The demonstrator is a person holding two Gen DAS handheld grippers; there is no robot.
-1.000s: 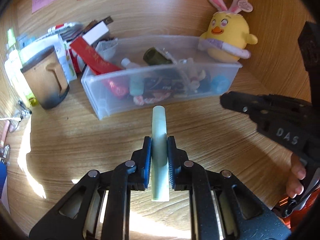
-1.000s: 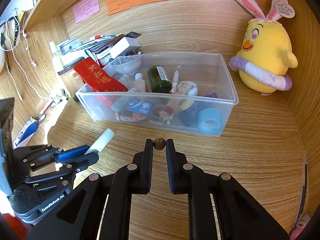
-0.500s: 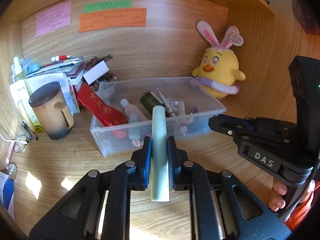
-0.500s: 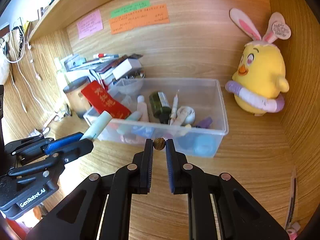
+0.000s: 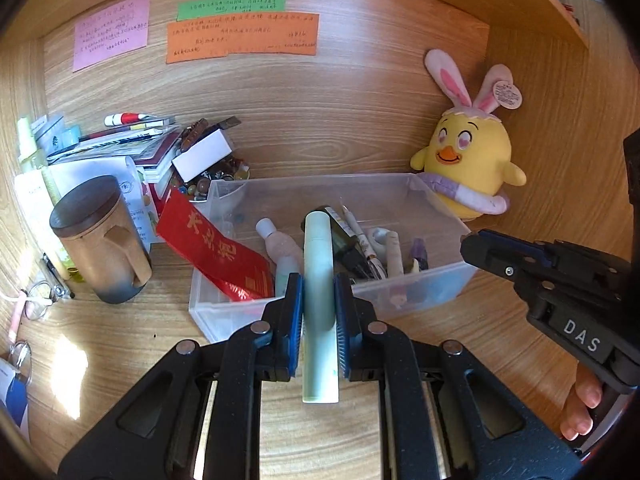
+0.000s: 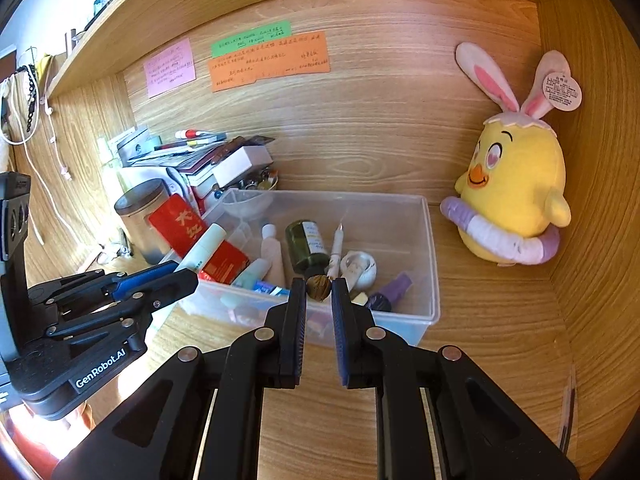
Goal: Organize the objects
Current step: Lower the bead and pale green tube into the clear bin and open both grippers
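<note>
My left gripper [image 5: 319, 288] is shut on a pale green tube [image 5: 318, 280], held above the front edge of a clear plastic bin [image 5: 400, 296]. The tube also shows in the right wrist view [image 6: 202, 249], with the left gripper [image 6: 176, 276] at the left. My right gripper [image 6: 319, 286] is shut on a small brown bead [image 6: 319, 288], raised over the bin's [image 6: 430, 264] front wall. The right gripper [image 5: 476, 244] shows at the right of the left wrist view. The bin holds a red packet [image 5: 216, 258], a dark green bottle [image 6: 306, 244], small bottles and pens.
A yellow plush chick [image 6: 516, 196] stands right of the bin against the wooden wall. A brown lidded mug [image 5: 102, 240] and a pile of books and boxes [image 5: 160, 148] stand left. Sticky notes [image 5: 240, 28] hang on the back wall. Glasses [image 5: 36, 300] lie at far left.
Both grippers rose and tilted up, so the back wall and notes came into view. They moved closer to the bin, each still holding its object.
</note>
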